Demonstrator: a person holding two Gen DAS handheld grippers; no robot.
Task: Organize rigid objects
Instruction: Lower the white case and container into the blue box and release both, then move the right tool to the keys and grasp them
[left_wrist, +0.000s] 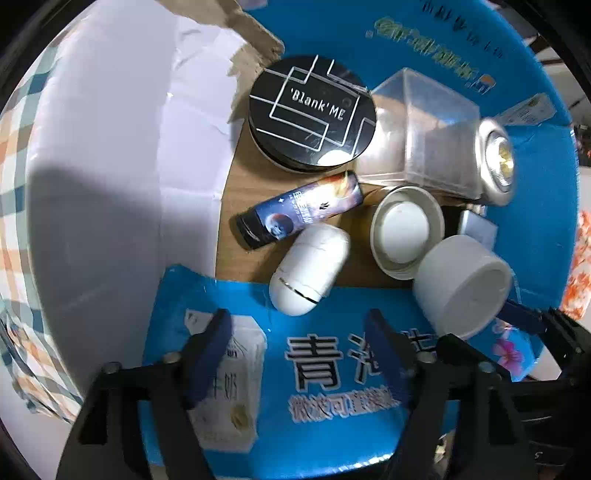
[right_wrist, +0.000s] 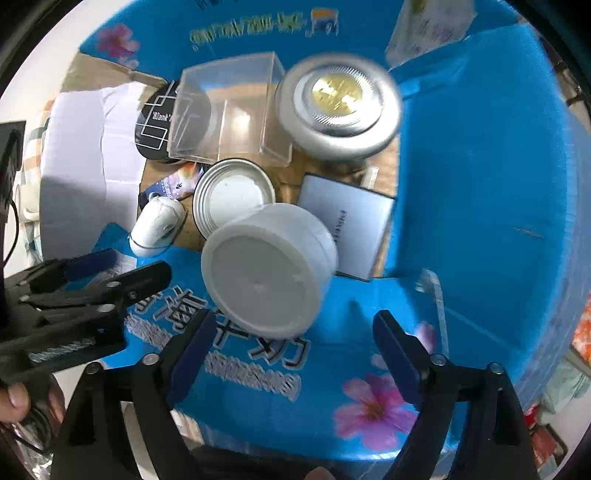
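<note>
Right wrist view: my right gripper (right_wrist: 291, 347) is spread wide with nothing between the pads, poised over the near flap of the blue carton (right_wrist: 480, 184). The white jar (right_wrist: 267, 269) lies tipped on that flap's inner edge, its flat round face turned toward me, just ahead of the gap and a little toward the left finger. Its axis runs roughly along my reach, slanting down into the box, so I judge the jaws would close across its round wall rather than its ends.

Left wrist view: my left gripper (left_wrist: 299, 354) is also open and empty, over the same flap, squared up on the white capsule (left_wrist: 310, 267) instead; the jar sits off to its right, beside the right gripper's blue pad. Right hand is the nearer one for the jar.

Behind it, on the box floor: shallow tin lid (right_wrist: 233, 195), clear plastic box (right_wrist: 229, 107), round silver push light (right_wrist: 338, 103), black compact (left_wrist: 312, 112), dark printed tube (left_wrist: 299, 210).
</note>
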